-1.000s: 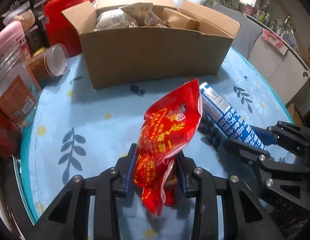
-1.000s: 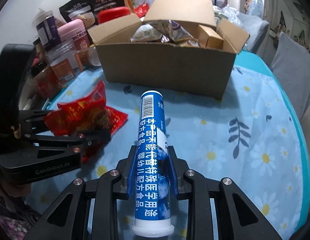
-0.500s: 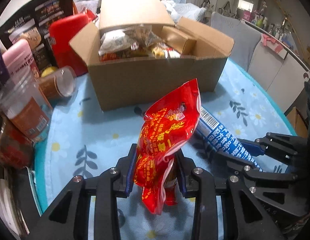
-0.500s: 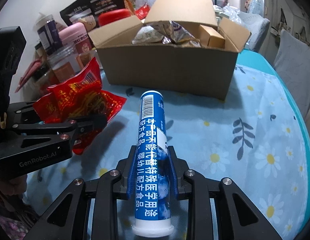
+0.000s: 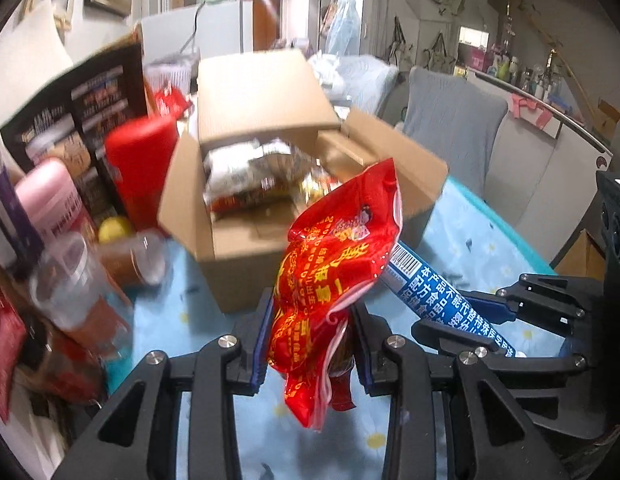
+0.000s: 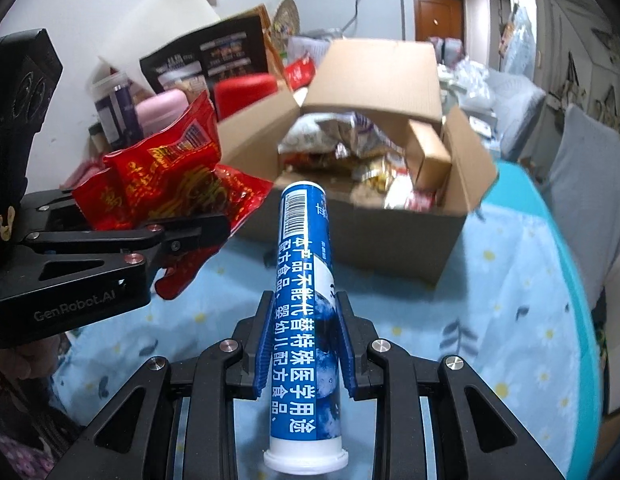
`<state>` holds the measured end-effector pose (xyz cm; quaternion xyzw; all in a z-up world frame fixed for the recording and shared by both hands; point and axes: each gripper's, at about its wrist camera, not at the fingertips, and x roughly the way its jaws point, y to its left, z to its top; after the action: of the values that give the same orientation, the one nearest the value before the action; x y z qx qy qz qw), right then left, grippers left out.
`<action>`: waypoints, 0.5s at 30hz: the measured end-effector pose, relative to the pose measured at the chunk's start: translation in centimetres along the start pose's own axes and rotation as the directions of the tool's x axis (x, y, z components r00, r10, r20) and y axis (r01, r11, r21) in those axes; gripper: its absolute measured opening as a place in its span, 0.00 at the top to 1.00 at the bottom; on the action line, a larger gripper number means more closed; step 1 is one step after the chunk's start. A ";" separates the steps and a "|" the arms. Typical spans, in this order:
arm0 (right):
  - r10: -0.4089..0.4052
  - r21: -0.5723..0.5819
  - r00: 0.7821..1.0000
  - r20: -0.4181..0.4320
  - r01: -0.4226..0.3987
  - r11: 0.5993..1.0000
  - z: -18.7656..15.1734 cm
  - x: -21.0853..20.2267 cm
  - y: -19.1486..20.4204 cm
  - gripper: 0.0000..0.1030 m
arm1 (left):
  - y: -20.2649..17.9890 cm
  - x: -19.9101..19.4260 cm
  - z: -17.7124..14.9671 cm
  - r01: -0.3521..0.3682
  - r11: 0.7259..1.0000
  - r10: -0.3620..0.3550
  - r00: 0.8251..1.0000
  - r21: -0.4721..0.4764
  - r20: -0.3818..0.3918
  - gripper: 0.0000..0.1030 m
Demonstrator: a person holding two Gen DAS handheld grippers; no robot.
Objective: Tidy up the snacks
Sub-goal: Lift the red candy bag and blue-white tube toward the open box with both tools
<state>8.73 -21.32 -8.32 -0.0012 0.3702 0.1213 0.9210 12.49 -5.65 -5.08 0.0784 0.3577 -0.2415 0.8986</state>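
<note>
Left gripper point(image 5: 310, 332): clamped on red snack bag point(image 5: 334, 264), held above the tablecloth point(image 5: 470, 240).
Right gripper point(image 6: 306, 344): clamped on blue tube point(image 6: 306, 300), white cap nearest the camera.
Cardboard box point(image 6: 350, 236): open, full of snacks, just beyond both.

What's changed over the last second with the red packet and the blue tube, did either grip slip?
Both were lifted up off the floral tablecloth, and the views now look down into the open cardboard box. The left gripper stays shut on the red snack packet, the right gripper on the blue tube. No slip; nothing released; the box hasn't moved.
</note>
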 end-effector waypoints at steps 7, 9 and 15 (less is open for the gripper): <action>0.005 -0.044 0.998 0.069 -0.002 0.999 3.7 -1.0 -0.7 0.73 | 0.1 -0.9 3.8 -0.006 1.000 0.005 0.996 0.017 0.089 0.67; -0.003 -0.053 0.996 0.086 0.007 0.999 4.9 -1.1 -1.0 0.73 | 0.2 -0.9 4.7 -0.006 1.000 0.004 0.994 0.014 0.108 0.67; -0.015 -0.076 0.991 0.132 0.025 0.997 8.1 -1.5 -2.3 0.73 | 0.4 -0.7 7.7 -0.010 1.000 0.009 0.985 0.004 0.173 0.67</action>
<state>13.74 -23.17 -1.60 -0.0326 0.3037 0.1262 0.9438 16.92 -7.44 1.05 0.0611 0.2774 -0.2442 0.9272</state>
